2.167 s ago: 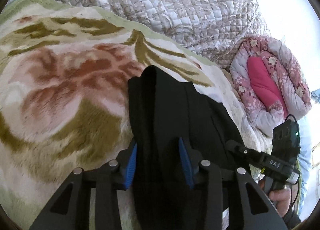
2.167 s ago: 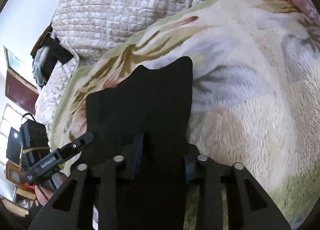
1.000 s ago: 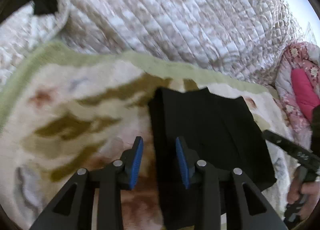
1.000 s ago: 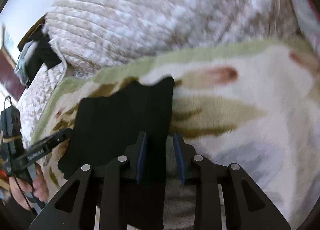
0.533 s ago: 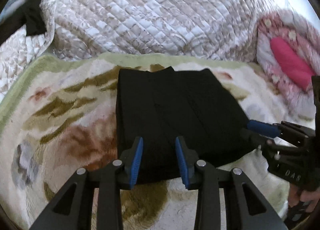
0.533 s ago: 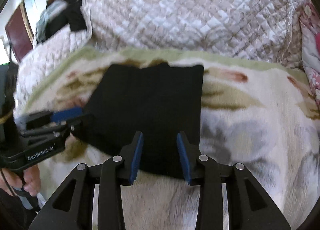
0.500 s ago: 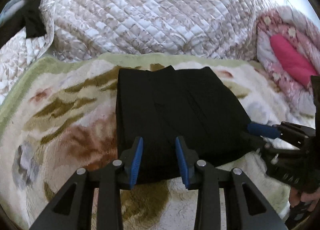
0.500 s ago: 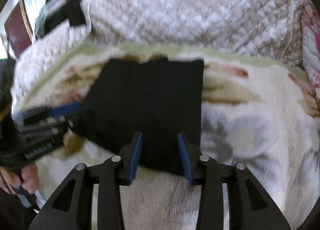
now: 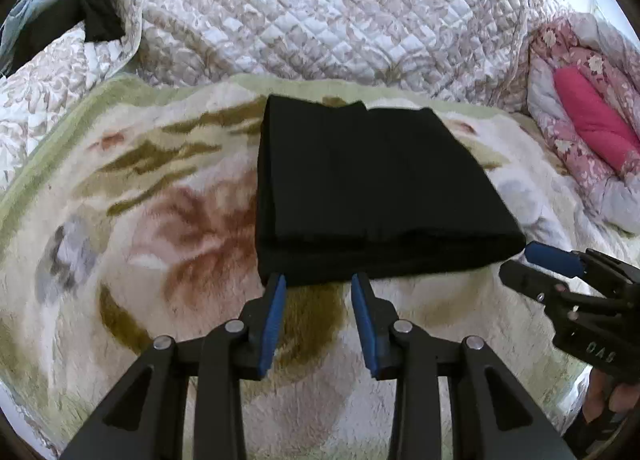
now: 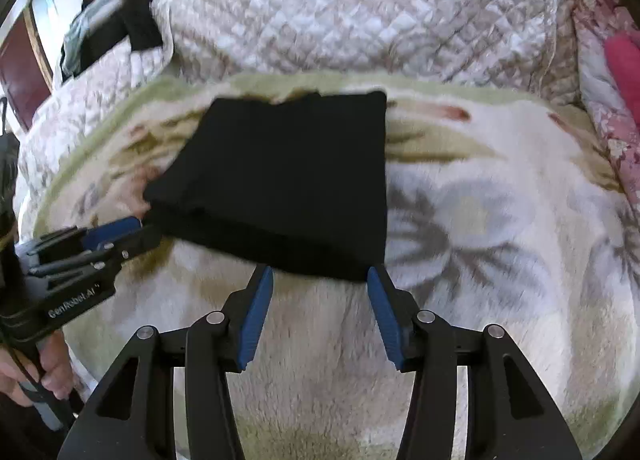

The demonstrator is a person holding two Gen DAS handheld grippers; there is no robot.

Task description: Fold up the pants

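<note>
The black pants lie folded into a flat rectangle on the floral blanket; they also show in the right wrist view. My left gripper is open and empty, its tips just short of the near left edge of the fold. My right gripper is open and empty, just short of the near right edge. Each gripper shows in the other's view: the right gripper at the fold's right corner, the left gripper at its left corner.
A quilted beige comforter is piled behind the blanket. A pink floral quilt lies at the right. Dark clothes hang at the far left. The blanket stretches bare to the right of the pants.
Both grippers let go of the pants after laying the fold down and drew back toward me. The jaws now stand open, off the cloth. The right jaws have opened wider.
</note>
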